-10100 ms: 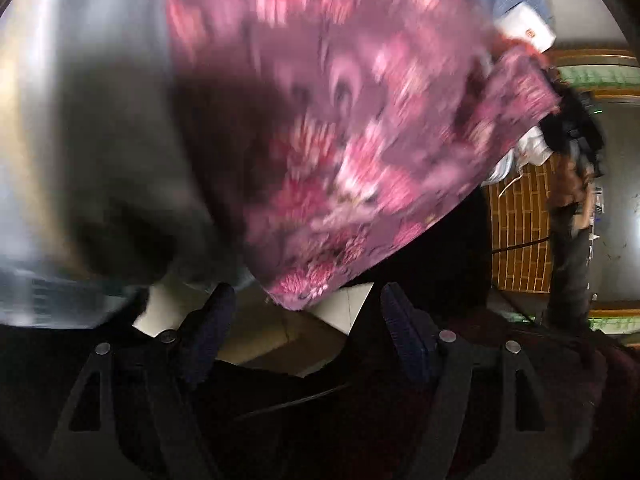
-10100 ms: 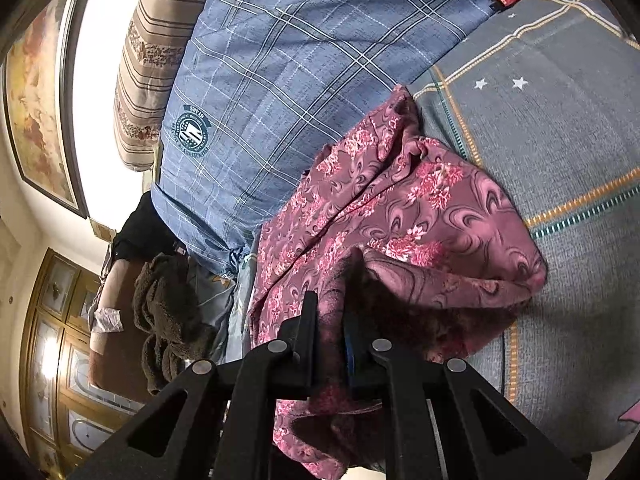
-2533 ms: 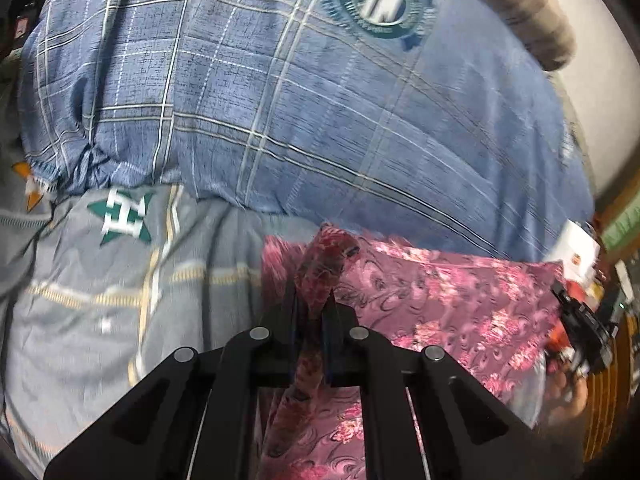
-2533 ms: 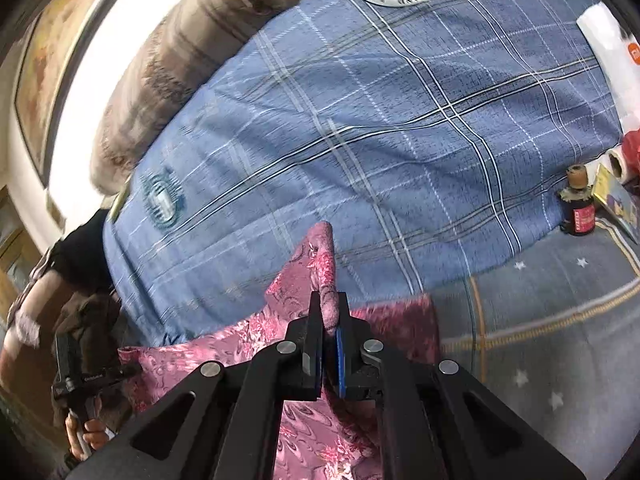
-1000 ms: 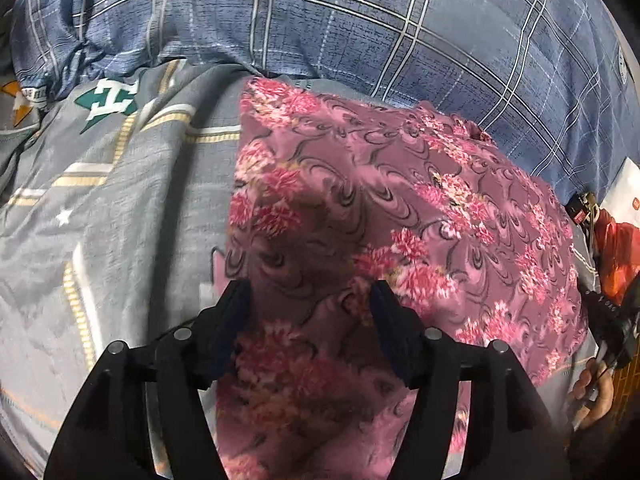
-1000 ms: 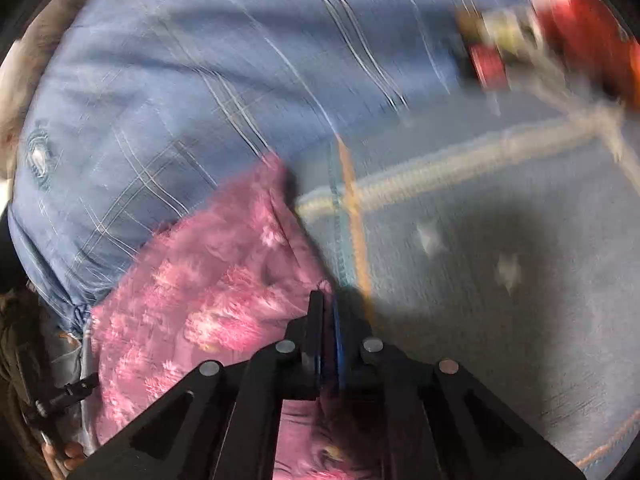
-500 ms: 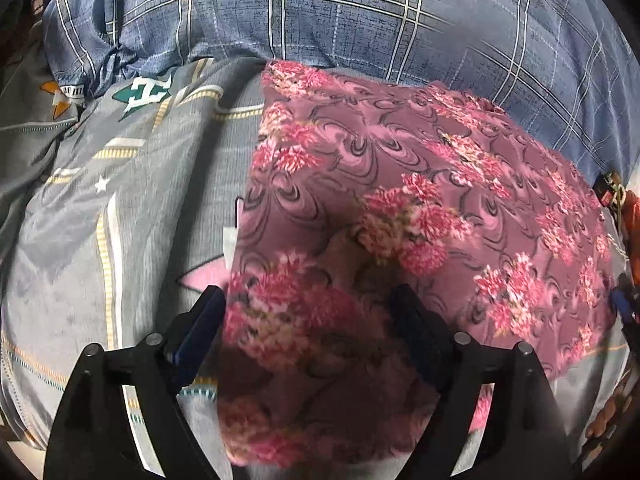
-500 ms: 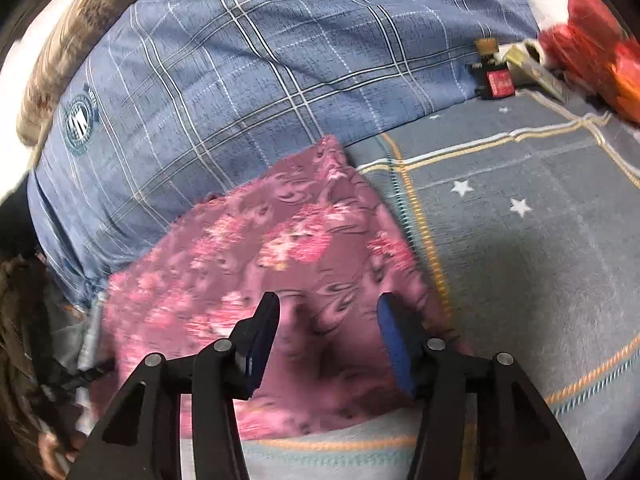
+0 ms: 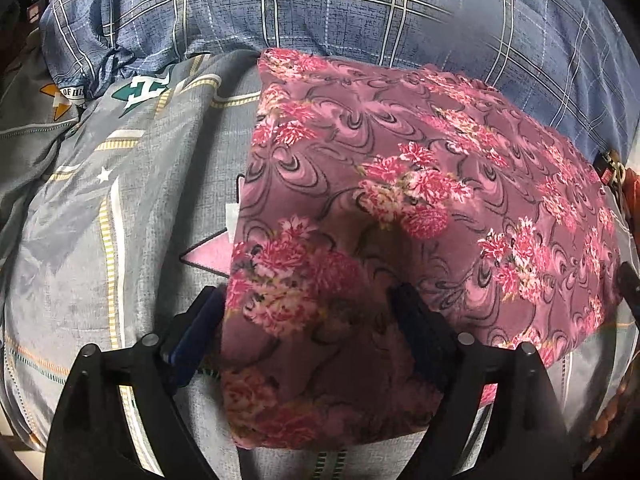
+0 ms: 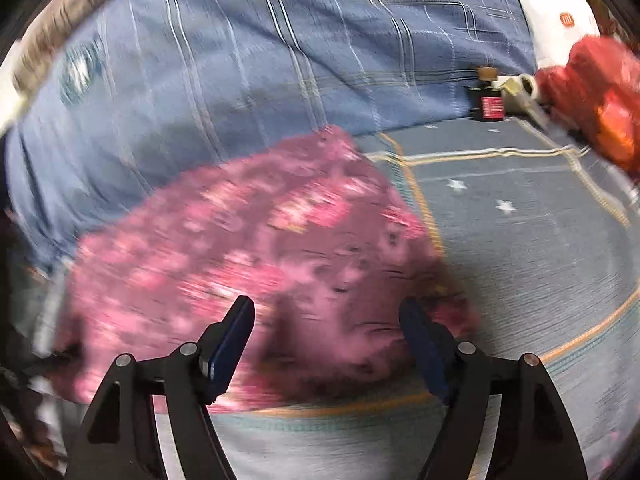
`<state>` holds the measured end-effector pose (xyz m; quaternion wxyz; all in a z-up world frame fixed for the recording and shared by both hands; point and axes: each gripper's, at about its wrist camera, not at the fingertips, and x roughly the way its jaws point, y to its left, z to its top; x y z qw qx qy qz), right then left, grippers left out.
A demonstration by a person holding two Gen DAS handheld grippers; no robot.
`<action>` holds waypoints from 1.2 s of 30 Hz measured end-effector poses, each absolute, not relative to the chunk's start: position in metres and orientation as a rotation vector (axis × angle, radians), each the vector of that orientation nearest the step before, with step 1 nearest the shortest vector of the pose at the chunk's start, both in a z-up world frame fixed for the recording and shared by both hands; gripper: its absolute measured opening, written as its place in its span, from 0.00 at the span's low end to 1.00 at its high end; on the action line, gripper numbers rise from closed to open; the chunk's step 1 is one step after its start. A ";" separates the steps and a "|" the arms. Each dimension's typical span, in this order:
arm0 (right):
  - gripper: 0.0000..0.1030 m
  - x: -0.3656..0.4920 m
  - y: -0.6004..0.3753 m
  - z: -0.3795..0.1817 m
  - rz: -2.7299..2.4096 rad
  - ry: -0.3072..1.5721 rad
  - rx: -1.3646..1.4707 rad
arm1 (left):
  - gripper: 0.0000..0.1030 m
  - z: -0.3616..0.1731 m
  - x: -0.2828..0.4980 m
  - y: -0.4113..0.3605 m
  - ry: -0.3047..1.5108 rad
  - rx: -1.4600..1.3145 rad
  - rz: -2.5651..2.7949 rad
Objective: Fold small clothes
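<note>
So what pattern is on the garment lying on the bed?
The garment is mauve-purple with pink flower clusters and dark swirls; clearest in the left wrist view.

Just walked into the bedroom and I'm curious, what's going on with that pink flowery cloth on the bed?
Someone is folding small clothes on the bed with a handheld gripper in each hand. The pink floral cloth lies flat as a folded rectangle on the grey bedsheet, against the blue plaid duvet. The left gripper and right gripper are both open over its near edge, gripping nothing.
</note>
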<state>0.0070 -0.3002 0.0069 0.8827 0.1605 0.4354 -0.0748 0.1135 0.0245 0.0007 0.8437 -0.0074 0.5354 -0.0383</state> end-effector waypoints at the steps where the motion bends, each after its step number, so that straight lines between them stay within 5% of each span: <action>1: 0.75 0.006 -0.296 0.009 -0.153 0.902 0.332 | 0.87 0.001 0.114 0.025 1.130 -0.015 -0.082; 9: 1.00 0.012 -0.263 -0.026 -0.193 1.041 0.106 | 0.89 0.005 0.108 0.032 1.151 -0.018 -0.114; 17: 0.99 0.039 -0.323 0.032 -0.264 0.870 0.289 | 0.89 0.039 0.125 0.074 1.092 -0.149 -0.103; 23: 0.95 0.108 -0.375 0.005 -0.285 0.975 0.496 | 0.89 0.048 0.175 0.075 1.121 -0.205 -0.059; 27: 0.84 0.139 -0.368 -0.025 -0.233 1.062 0.458 | 0.89 0.046 0.202 0.056 1.139 -0.188 -0.056; 28: 0.53 0.147 -0.365 -0.032 -0.219 1.104 0.438 | 0.89 0.045 0.209 0.051 1.146 -0.178 -0.056; 30: 0.07 0.154 -0.356 -0.021 -0.162 1.052 0.366 | 0.89 0.040 0.221 0.042 1.145 -0.157 -0.056; 33: 0.07 0.149 -0.364 -0.012 -0.199 0.960 0.359 | 0.89 0.022 0.235 0.034 1.158 -0.122 -0.043; 35: 0.15 0.157 -0.370 -0.035 -0.266 1.080 0.305 | 1.00 -0.003 0.241 0.031 1.193 -0.109 -0.032; 36: 0.08 0.156 -0.373 -0.041 -0.271 1.091 0.283 | 1.00 -0.001 0.238 0.035 1.148 -0.119 -0.015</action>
